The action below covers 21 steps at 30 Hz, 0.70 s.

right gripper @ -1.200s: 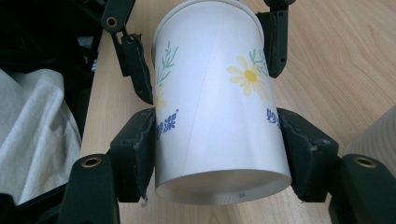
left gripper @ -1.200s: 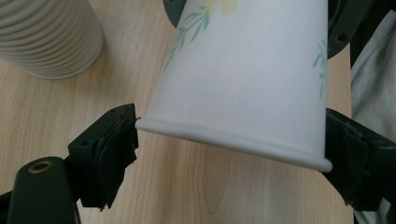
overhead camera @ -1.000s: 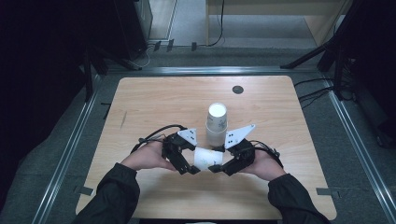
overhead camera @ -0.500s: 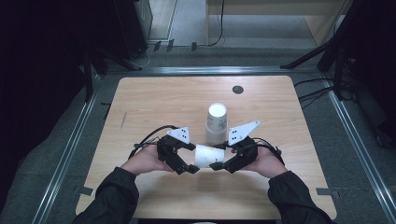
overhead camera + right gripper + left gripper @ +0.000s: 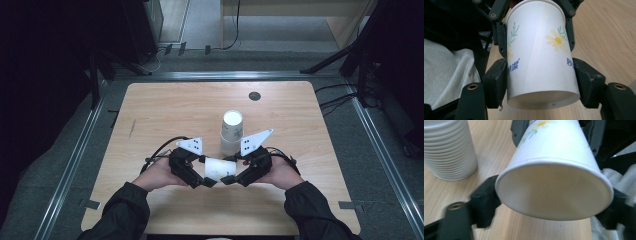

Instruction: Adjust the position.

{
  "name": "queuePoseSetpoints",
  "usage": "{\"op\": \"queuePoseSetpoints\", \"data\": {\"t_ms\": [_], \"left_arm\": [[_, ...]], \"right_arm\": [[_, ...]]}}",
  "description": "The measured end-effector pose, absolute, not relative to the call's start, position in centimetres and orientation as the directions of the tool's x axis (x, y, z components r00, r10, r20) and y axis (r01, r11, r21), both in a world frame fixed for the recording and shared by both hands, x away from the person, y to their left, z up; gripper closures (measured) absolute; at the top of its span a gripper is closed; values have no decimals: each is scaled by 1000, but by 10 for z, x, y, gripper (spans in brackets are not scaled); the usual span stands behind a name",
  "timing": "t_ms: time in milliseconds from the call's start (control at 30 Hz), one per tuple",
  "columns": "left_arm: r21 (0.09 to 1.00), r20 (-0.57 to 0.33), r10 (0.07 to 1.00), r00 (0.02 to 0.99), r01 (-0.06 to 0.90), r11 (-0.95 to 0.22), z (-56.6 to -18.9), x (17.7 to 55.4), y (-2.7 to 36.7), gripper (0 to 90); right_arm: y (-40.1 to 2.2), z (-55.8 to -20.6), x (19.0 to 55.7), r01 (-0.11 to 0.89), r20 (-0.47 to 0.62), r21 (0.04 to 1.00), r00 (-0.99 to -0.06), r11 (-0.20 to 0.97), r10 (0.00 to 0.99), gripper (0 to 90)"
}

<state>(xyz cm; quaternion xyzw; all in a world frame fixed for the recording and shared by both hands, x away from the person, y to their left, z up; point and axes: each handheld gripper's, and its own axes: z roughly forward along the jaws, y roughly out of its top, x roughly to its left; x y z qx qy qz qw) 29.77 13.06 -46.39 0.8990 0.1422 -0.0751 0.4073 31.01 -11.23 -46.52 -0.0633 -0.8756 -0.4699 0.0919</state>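
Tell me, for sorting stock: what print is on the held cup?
Yellow daisies, green sprigs and blue lettering on the white cup, clearest in the right gripper view.

Left gripper view: paper cup [image 5: 554,187] cut off by the top edge, its base out of frame; cup stack [image 5: 447,150] cropped at top and left; the left gripper's [image 5: 554,205] fingers [image 5: 485,201] blurred, tips hidden behind the cup's rim. Right gripper view: blue print on the cup partly hidden by the fingers [image 5: 496,82]. High view: forearms cut off by the bottom edge; cup print too small to tell.
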Motion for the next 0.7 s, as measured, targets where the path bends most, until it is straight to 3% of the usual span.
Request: {"op": "queuePoseSetpoints", "data": {"t_ms": [200, 400, 700], "left_arm": [[708, -239, 194, 951, 308, -635, -462, 298, 131, 249], [696, -218, 218, 951, 308, -648, -455, 301, 139, 253], [590, -168, 252, 953, 302, -749, -446, 306, 136, 254]], "right_arm": [[-113, -465, 311, 203, 226, 807, -974, 554, 27, 334], [-114, -465, 312, 232, 232, 799, -970, 555, 71, 258], [-113, -468, 310, 212, 183, 786, -977, 580, 109, 251]]}}
